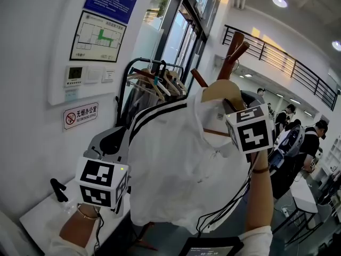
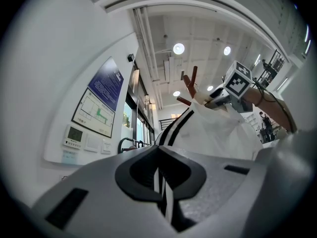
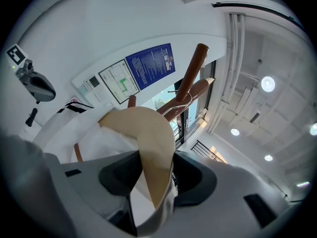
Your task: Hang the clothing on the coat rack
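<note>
A white garment with black stripes hangs spread between my two grippers. My left gripper is shut on its striped shoulder edge; in the left gripper view the stripes run straight between the jaws of the left gripper. My right gripper holds the tan-lined collar raised right beside the brown wooden pegs of the coat rack. In the right gripper view the collar is pinched in the right gripper, with the coat rack pegs just above and beyond it.
A black clothes rail with wooden hangers stands behind the garment by the wall. Wall panels and a no-smoking sign are at left. A white table lies below left. Several people stand at right.
</note>
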Demonstrator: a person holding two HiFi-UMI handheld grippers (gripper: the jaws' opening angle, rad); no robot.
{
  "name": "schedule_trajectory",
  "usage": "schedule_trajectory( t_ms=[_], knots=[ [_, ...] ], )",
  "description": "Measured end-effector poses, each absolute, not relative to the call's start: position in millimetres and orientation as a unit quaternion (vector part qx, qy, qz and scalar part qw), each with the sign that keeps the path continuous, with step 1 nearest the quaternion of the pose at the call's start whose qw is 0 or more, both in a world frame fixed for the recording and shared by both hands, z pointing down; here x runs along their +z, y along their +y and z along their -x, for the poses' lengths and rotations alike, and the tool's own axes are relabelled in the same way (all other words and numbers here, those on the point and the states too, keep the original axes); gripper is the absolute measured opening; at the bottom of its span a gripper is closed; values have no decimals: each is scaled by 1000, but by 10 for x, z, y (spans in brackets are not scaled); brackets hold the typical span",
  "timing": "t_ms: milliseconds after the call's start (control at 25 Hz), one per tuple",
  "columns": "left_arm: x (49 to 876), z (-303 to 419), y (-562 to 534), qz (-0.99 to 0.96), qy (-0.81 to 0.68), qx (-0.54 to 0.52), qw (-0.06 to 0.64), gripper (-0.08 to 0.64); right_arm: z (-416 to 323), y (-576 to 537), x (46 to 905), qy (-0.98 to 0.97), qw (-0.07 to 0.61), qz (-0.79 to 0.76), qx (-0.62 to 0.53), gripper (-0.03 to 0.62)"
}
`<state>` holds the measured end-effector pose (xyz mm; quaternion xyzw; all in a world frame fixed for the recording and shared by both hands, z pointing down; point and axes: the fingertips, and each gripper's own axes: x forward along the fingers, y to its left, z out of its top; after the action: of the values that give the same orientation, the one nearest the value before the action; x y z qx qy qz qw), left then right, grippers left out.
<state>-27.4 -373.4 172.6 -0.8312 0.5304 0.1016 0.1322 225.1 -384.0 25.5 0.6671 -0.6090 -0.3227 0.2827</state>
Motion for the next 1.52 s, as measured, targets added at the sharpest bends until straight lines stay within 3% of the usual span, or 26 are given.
schedule_trajectory(
  t_ms=[1520],
  knots=[
    [2024,-143,-3626,870,474,84,107,2,-2121,-3550,367,-605,245,-664,-365,222]
  ],
)
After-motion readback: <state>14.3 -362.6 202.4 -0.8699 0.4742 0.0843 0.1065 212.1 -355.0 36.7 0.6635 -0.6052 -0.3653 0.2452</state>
